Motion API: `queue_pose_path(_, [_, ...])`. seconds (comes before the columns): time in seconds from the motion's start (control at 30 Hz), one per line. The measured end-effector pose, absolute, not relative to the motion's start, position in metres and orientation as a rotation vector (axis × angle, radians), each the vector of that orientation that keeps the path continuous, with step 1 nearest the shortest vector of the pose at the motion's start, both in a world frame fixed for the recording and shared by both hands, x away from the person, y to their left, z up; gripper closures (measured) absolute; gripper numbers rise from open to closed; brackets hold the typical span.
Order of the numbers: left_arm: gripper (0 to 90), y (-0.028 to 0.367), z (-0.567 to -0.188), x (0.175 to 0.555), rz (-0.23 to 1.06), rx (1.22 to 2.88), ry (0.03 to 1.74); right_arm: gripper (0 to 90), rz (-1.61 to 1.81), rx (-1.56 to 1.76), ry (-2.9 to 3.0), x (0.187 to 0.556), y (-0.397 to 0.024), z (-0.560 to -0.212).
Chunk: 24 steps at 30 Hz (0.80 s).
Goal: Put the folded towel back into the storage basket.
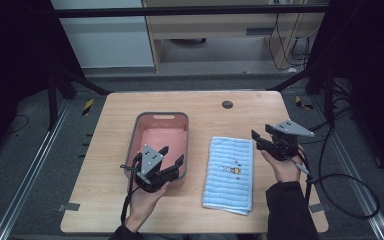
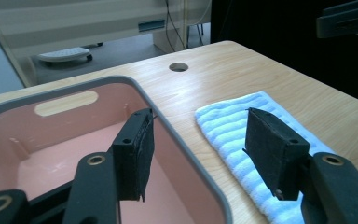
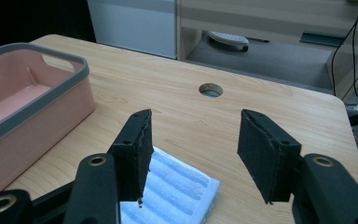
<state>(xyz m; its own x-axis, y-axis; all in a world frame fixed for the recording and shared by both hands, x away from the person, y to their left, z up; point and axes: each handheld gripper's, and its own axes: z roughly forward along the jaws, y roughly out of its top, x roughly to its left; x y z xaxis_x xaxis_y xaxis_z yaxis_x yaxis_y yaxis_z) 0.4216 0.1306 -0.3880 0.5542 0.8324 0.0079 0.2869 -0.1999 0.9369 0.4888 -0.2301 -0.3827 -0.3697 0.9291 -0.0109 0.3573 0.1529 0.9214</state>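
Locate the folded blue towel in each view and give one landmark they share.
High view: blue towel, centre-right, right of the pink bin.
Left gripper view: right side, beyond the right jaw.
Right gripper view: bottom centre, between the jaws.
Shared landmark: the table's round hole.

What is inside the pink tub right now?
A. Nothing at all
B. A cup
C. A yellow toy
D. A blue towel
A. The pink tub shows only its bare pink floor in the high view and the left gripper view, while the folded blue towel lies flat on the table beside it, to its right.
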Motion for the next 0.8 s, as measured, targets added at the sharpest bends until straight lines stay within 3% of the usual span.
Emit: queue_pose_path(0.8, [40.8, 0.082, -0.41, 0.416, 0.595, 1.855, 0.858, 43.0, 1.184, 1.249, 1.844, 0.501, -0.236, -0.404])
